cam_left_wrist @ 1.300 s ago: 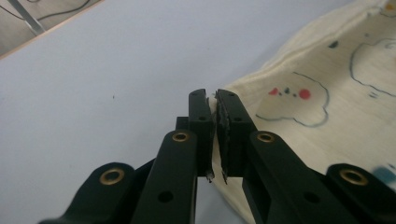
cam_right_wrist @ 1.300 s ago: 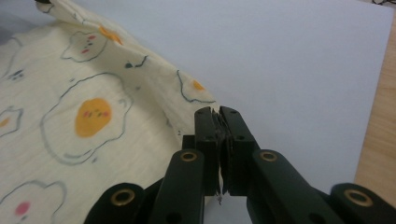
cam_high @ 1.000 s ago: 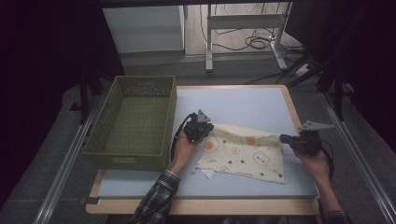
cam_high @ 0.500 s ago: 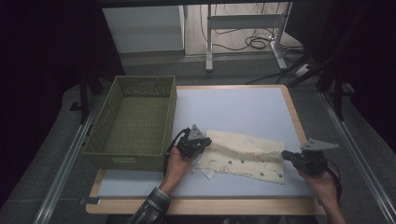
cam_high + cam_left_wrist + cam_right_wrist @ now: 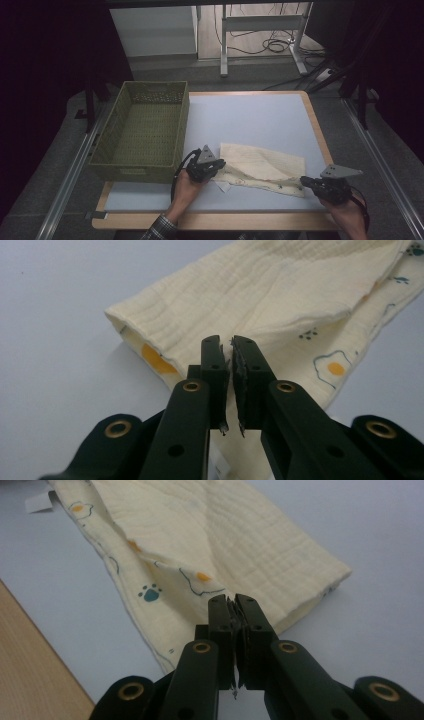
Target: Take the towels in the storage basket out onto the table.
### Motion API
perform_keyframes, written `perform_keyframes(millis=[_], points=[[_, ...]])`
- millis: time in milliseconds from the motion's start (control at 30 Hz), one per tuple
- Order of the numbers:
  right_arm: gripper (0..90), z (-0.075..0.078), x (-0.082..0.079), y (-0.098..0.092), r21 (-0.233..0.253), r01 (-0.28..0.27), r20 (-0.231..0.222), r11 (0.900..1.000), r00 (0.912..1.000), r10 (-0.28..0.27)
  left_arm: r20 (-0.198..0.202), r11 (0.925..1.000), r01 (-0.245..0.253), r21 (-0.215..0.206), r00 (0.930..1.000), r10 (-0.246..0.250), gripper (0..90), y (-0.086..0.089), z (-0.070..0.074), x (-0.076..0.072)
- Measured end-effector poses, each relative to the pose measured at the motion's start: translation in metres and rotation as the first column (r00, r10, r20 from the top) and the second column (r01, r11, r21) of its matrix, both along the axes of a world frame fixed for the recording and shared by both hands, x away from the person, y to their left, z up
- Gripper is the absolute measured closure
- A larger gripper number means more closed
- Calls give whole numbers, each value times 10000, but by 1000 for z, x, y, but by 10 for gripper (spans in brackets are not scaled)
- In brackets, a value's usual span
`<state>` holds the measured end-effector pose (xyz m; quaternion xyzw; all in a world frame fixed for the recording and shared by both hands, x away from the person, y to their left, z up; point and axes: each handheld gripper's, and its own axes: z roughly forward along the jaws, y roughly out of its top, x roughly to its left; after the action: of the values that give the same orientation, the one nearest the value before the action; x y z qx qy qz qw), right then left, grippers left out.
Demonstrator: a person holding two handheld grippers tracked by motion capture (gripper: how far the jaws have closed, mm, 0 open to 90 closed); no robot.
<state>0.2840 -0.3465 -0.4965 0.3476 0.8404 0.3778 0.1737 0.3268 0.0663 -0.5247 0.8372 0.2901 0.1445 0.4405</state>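
A cream muslin cloth with small printed paws and eggs lies folded on the light blue table top, its plain side up. My left gripper is at the cloth's left end, jaws shut on a fold of it. In the left gripper view the gripper pinches the cloth near a rolled edge. My right gripper holds the cloth's near right corner. In the right gripper view the gripper is shut on the hem of the cloth.
A green woven basket stands empty at the table's left side, close to my left gripper. The wooden table border runs along the near edge. Bare blue surface lies beyond the cloth. Desk legs and cables sit on the floor behind.
Both grippers have drawn back toward the near edge with the cloth in them. The cloth has folded over itself, and its printed face is now mostly hidden.
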Motion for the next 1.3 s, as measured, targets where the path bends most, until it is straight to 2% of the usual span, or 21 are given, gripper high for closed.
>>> perform_keyframes(millis=[300,400,467,667,767,900,967,1033,1067,1100,1133,1300], points=[[856,-7,-15,-2,318,-107,-227,9994,9997,115,-369,9993,-325,-209,9988,317,825,9,-8,-15],[799,-10,-17,-3,430,-121,-352,9990,9993,136,-634,9978,-527,-392,9967,501,684,14,-12,-19],[766,-11,-19,-5,503,-87,-474,9987,9988,110,-729,9964,-661,-539,9954,621,631,17,-13,-22],[724,-1,-22,-12,544,81,-255,9985,9997,-68,-772,9897,-853,-1149,9941,767,512,26,-4,-27],[711,4,-21,-15,515,185,-119,9985,9998,-179,-639,9892,-888,-1167,9946,818,488,25,2,-26],[693,6,-11,-16,581,318,-168,9978,9994,-309,-786,9894,-1062,-988,9920,986,473,16,2,-11],[691,6,-2,-15,560,404,-153,9976,9991,-396,-937,9878,-1087,-1115,9907,984,471,9,0,-2],[691,4,9,-14,601,522,-190,9968,9985,-512,-954,9890,-1132,-954,9900,1041,475,1,0,8],[692,3,15,-14,608,581,-198,9965,9982,-570,-954,9890,-1132,-954,9900,1041,475,1,0,8],[692,3,15,-14,608,581,-198,9965,9982,-570,-939,9894,-1175,-856,9896,1094,475,-3,0,16],[696,2,27,-12,583,714,-185,9957,9973,-705,-939,9882,-1287,-833,9882,1208,488,-6,0,27],[697,3,54,-12,629,1183,-181,9910,9929,-1173,-830,9811,-1684,-959,9835,1607,503,-9,6,56]])
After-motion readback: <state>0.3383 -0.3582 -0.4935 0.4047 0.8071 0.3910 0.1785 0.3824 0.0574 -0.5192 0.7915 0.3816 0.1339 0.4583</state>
